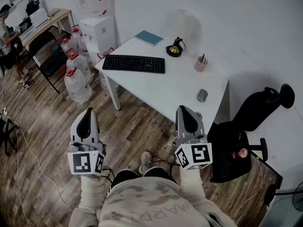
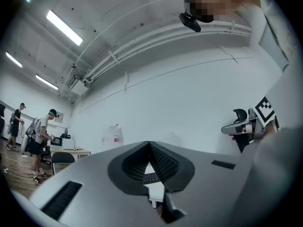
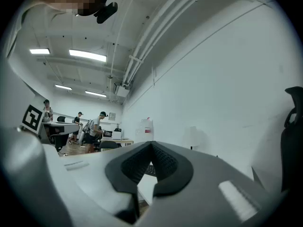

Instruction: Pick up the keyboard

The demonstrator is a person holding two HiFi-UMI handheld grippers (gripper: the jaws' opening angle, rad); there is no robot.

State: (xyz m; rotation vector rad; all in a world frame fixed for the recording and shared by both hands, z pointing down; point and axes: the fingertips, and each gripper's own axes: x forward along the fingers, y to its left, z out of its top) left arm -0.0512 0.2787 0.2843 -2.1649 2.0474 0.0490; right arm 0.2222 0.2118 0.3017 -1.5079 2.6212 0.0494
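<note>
Head view, looking steeply down. The keyboard [image 1: 134, 63], black, lies flat on the white table [image 1: 161, 86], in the 10 o'clock part of the tabletop and close to the table's left edge. Nothing touches it. Also on the table are a teal notebook [image 1: 148, 38] at 1 o'clock from the keyboard, a small desk lamp [image 1: 175, 48] at 2 o'clock, a pen cup [image 1: 201, 63] at 3 o'clock, and a grey mouse [image 1: 202, 95] at 4 o'clock, near the table's right edge. The left gripper [image 1: 87, 111] and the right gripper [image 1: 185, 109] are held over the wooden floor [image 1: 42, 122] in front of the table, well apart from the keyboard. From the left gripper the keyboard is at 1 o'clock, and from the right gripper at 11 o'clock. Each gripper carries a marker cube at its rear end. In the left gripper view the black ribbed pads are pressed together at the tips with nothing clamped between them. The right gripper view shows the same clenched, empty state. A black office chair [image 1: 246, 131] stands at 3 o'clock from the right gripper. Large water bottles [image 1: 75, 79] stand on the floor at 9 o'clock from the table. A person [image 1: 7, 37] stands at a wooden desk at the far 10 o'clock corner of the room.
</note>
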